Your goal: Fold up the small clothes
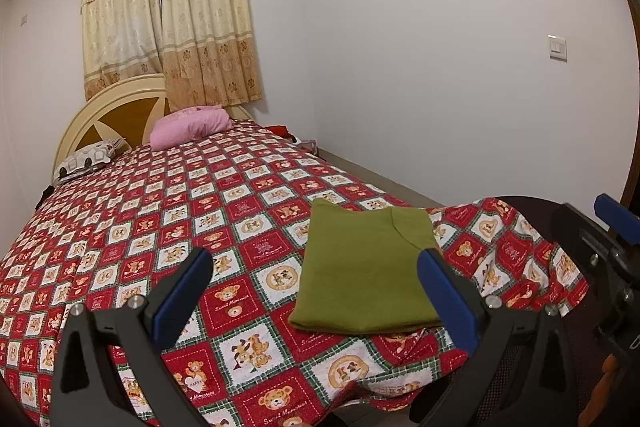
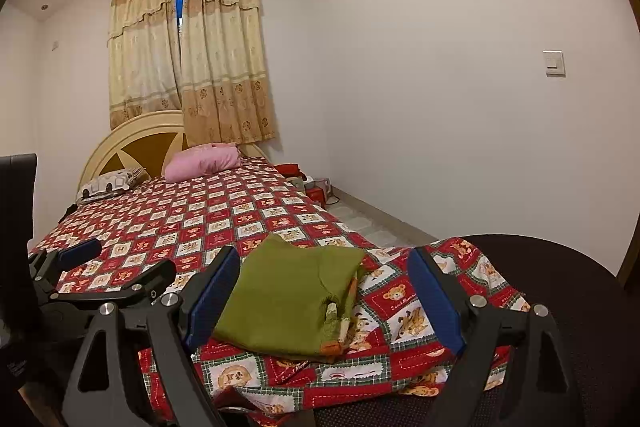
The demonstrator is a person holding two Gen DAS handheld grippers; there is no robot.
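Observation:
A small olive-green garment (image 1: 362,269) lies folded into a neat rectangle on the red teddy-bear bedspread (image 1: 168,211), near the bed's foot corner. In the right wrist view the garment (image 2: 286,301) shows an orange-striped cuff at its near right edge. My left gripper (image 1: 316,267) is open and empty, held above the bedspread, its right finger over the garment's right edge. My right gripper (image 2: 322,269) is open and empty, its jaws spread to either side of the garment, above it. The left gripper also shows at the left of the right wrist view (image 2: 116,263).
A pink pillow (image 1: 190,127) and a patterned pillow (image 1: 86,159) lie at the cream headboard (image 1: 104,107). A white wall (image 1: 440,67) runs along the right. Red boxes (image 2: 316,191) sit on the floor beside the bed. A dark round chair seat (image 2: 560,307) is at right.

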